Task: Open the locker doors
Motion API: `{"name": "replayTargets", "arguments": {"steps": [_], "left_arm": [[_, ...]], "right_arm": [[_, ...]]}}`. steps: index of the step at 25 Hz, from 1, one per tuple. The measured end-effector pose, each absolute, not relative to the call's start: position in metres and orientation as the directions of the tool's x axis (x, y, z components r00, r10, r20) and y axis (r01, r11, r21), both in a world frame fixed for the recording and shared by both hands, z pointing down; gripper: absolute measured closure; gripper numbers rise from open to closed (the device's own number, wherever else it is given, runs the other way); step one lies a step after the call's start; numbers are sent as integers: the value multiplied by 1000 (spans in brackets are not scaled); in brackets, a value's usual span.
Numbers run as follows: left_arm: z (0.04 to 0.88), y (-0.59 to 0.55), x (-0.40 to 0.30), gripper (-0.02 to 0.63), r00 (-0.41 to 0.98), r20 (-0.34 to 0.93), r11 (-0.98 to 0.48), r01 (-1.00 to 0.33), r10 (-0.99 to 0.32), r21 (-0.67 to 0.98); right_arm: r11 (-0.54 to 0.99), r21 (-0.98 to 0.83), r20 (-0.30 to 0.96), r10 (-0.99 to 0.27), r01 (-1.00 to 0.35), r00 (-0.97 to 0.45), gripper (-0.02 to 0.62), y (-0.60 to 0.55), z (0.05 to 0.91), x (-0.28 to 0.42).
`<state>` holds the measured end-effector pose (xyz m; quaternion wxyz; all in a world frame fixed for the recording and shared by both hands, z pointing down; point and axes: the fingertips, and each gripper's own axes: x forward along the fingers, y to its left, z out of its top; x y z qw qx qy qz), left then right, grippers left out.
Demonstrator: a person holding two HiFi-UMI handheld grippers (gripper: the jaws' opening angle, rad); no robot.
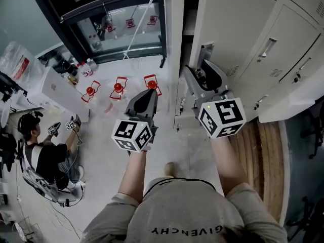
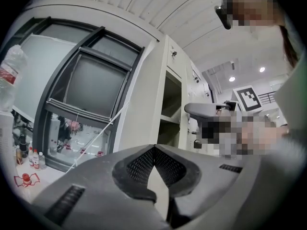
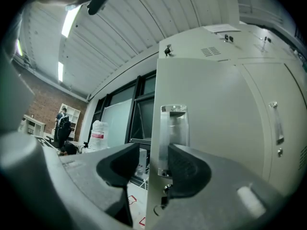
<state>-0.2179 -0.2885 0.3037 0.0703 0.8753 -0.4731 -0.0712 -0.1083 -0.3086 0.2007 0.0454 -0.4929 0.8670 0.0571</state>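
Left gripper (image 2: 153,150): your jaws are closed tip to tip with nothing between them, facing the open locker bay (image 2: 171,104) at 12 o'clock.
Right gripper (image 3: 153,153): your jaws stand wide, straddling the free edge of the pale locker door (image 3: 216,128). A gap shows beside the left jaw. The door's metal handle (image 3: 172,128) rises just above the right jaw.
Neighbouring lockers (image 1: 273,49): at 2 o'clock in the head view.

We count two grippers, the left gripper (image 1: 149,92) and the right gripper (image 1: 200,69), and two marker cubes (image 1: 132,134) (image 1: 223,118), one on each. On the floor (image 1: 101,153) we see three small red items (image 1: 90,91) (image 1: 118,87) (image 1: 151,82). There is one seated person (image 1: 43,156).
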Motion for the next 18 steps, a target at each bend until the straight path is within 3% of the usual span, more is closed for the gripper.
{"name": "replayTargets", "arguments": {"steps": [9, 18], "left_arm": [[297, -229, -163, 607, 539, -54, -540, -823, -840, 178], [287, -183, -103, 607, 539, -61, -541, -825, -840, 161]], "right_arm": [[519, 29, -158, -841, -854, -517, 471, -239, 199, -49], [549, 15, -167, -822, -836, -544, 456, -188, 196, 25]]}}
